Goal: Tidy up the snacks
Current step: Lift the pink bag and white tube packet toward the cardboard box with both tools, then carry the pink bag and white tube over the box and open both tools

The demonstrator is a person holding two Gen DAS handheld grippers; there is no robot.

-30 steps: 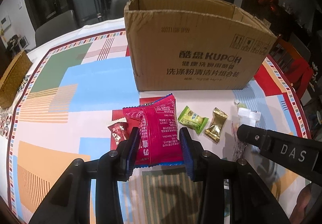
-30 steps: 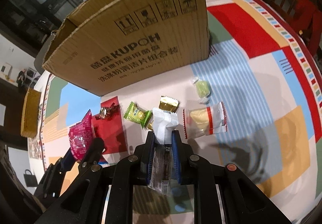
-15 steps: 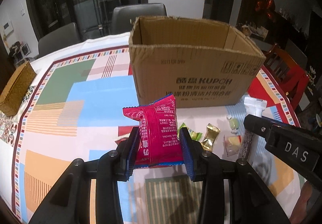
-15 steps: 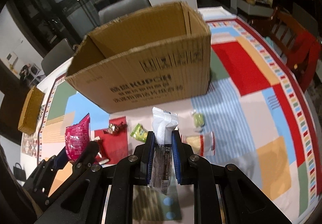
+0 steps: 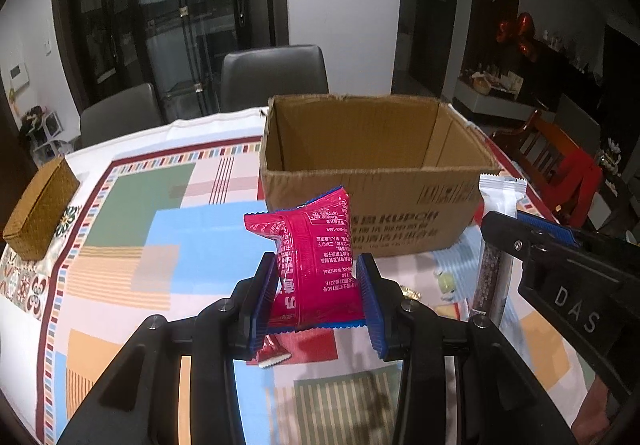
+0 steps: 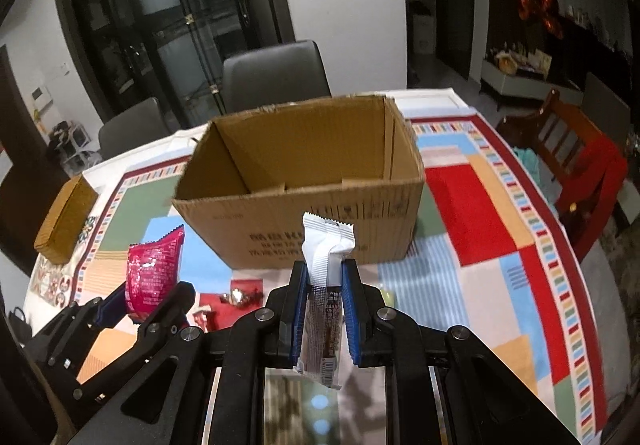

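Observation:
My left gripper (image 5: 316, 301) is shut on a red snack packet (image 5: 316, 245) and holds it up in front of the open cardboard box (image 5: 376, 181). My right gripper (image 6: 324, 309) is shut on a white and dark snack bar (image 6: 326, 273), held upright before the same box (image 6: 304, 181). The right gripper and its bar also show in the left wrist view (image 5: 500, 229); the left gripper and red packet show in the right wrist view (image 6: 152, 273). The box looks empty inside.
Small wrapped candies lie on the patterned tablecloth below: a red one (image 5: 272, 355), a gold-brown one (image 6: 240, 295), a green one (image 5: 446, 281). A woven brown box (image 5: 40, 209) sits at the table's left edge. Grey chairs (image 5: 272, 77) stand behind the table, a red wooden chair (image 6: 580, 165) at right.
Both grippers have risen with their snacks, from low over the candies to about the height of the box's rim. The box interior has come into view.

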